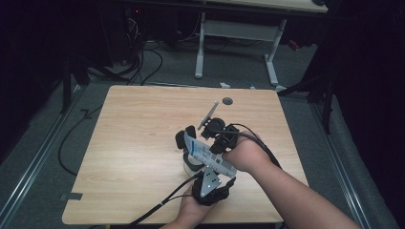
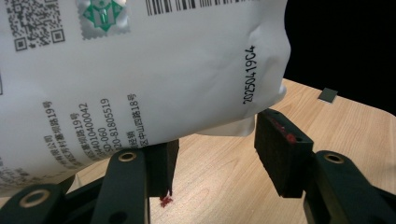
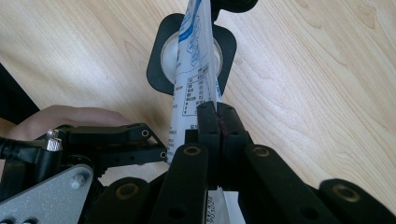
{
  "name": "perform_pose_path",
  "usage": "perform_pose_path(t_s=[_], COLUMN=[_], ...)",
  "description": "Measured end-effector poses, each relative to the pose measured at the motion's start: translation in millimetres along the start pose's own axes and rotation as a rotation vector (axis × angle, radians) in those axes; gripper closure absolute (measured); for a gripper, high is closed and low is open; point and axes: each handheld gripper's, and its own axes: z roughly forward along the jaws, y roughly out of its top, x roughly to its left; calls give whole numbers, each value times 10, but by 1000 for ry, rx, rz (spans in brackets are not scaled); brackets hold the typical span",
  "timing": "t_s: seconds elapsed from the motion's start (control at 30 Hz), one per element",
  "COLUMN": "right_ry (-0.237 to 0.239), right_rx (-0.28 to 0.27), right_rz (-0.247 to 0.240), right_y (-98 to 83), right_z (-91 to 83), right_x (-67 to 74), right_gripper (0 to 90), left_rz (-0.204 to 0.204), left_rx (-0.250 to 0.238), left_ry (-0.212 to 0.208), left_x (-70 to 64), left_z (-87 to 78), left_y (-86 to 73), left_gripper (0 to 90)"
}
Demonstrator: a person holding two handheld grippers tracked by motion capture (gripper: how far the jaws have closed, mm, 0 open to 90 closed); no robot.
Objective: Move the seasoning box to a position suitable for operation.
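Observation:
A white packet (image 1: pixel 206 155) with blue print, a barcode and a date stamp is held over the middle of the table. My right gripper (image 3: pixel 217 109) is shut on the packet's (image 3: pixel 194 70) thin edge and points down at a white round container in a black square holder (image 3: pixel 156 70). In the high view the right gripper (image 1: pixel 214 145) comes in from the right. My left gripper (image 2: pixel 215 149) stands open just under the packet's (image 2: pixel 140 79) lower corner, pads apart with bare table between them. It sits near the front edge (image 1: pixel 203 168), and the right gripper view shows it at the left (image 3: pixel 156 144).
The wooden table (image 1: pixel 133 143) has free room on its left and far side. A small grey patch (image 1: pixel 227 100) lies near the far edge, also visible in the left gripper view (image 2: pixel 328 94). Cables trail off the front edge. Red smears mark the left gripper's pads (image 2: pixel 280 135).

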Motion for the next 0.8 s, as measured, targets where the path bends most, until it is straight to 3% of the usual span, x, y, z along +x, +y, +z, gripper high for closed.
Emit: perform_pose_path(t_s=[0.8], right_ry=[4], right_rx=[-9], right_rz=[8], right_y=[-3], right_z=[-20], right_x=[-24], right_gripper=[900], left_rz=[-1], left_rx=[-4], left_ry=[-3], left_x=[-2], left_z=[1], left_y=[33], left_gripper=[503])
